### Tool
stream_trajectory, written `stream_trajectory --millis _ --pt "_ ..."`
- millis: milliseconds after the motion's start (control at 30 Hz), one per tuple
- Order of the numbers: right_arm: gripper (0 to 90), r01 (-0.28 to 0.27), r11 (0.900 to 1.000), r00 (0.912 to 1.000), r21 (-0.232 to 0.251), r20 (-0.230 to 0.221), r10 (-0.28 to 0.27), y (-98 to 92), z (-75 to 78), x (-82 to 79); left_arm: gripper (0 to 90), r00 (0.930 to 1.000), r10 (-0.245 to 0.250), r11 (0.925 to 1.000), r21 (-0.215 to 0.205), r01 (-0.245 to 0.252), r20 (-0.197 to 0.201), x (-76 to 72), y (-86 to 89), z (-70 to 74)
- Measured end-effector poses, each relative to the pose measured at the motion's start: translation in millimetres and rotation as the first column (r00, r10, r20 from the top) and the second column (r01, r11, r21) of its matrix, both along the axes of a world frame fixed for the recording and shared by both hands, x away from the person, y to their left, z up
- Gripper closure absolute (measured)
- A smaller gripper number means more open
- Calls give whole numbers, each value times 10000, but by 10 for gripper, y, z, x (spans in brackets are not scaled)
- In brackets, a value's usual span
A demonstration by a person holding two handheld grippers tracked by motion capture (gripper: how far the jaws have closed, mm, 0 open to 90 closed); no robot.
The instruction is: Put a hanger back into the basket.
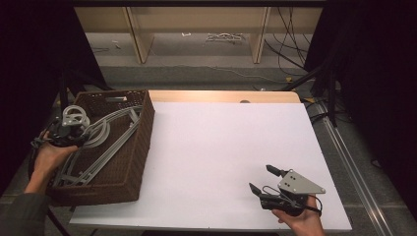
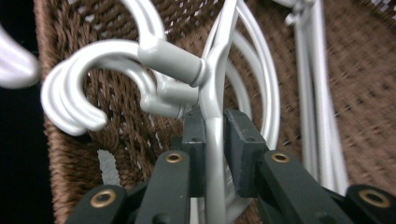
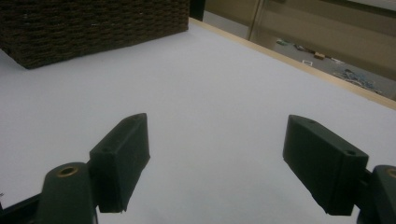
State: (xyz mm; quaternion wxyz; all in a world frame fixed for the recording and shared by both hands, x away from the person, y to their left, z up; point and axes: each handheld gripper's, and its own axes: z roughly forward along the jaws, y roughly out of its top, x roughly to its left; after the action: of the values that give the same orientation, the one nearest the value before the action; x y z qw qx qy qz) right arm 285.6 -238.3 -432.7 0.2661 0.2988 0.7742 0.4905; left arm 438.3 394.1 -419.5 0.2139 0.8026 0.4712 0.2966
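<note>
A brown woven basket [image 1: 142,142] on the table's left side holds several white plastic hangers [image 1: 108,140]. My left gripper [image 1: 69,129] reaches into the basket's far left end, over the hooks. In the left gripper view its jaws [image 2: 215,119] are closed on the thin neck of one white hanger [image 2: 214,88], just below the hook collar, with the other hooks [image 2: 70,98] bunched to the left. My right gripper [image 1: 261,178] rests near the table's front right, held in a hand. Its jaws [image 3: 215,149] stand wide apart over bare white tabletop, with nothing between them.
A white sheet [image 1: 221,142] covers the table, with a wooden strip [image 1: 221,96] along the far edge. The basket's corner [image 3: 93,28] rises beyond the right gripper. Cables and shelf legs lie on the floor past the table.
</note>
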Motion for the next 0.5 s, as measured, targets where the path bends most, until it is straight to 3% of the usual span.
stream_trajectory --millis 133,233,300,367,400,433,467,500 --pt "238 46 10000 10000 14 -4 -46 -8 3 0 738 9995 312 9987 -404 -314 -40 29 29 -63" --pt "237 23 10000 10000 -23 -54 -24 -15 6 -1 612 9980 627 9972 -416 -623 97 6 38 -50" --pt "238 41 10000 10000 -12 26 -41 -11 0 1 586 9965 820 9955 -489 -812 142 -25 45 -24" --pt "238 48 10000 10000 1 -1 -48 -9 1 -1 539 9909 1320 9897 -589 -1303 276 -69 39 16" --pt "238 51 10000 10000 3 5 -51 -10 2 -1 502 9835 1719 9824 -839 -1670 560 -110 17 57" --pt "238 59 10000 10000 10 7 -59 -9 3 -1 465 9832 1680 9828 -903 -1614 712 -129 9 86" --pt "238 56 10000 10000 7 21 -56 -8 3 -1 449 9823 1684 9784 -1355 -1564 818 -170 -24 130" --pt "238 63 10000 10000 -1 39 -63 -7 3 0 427 9826 1647 9770 -1510 -1505 861 -188 -41 157"
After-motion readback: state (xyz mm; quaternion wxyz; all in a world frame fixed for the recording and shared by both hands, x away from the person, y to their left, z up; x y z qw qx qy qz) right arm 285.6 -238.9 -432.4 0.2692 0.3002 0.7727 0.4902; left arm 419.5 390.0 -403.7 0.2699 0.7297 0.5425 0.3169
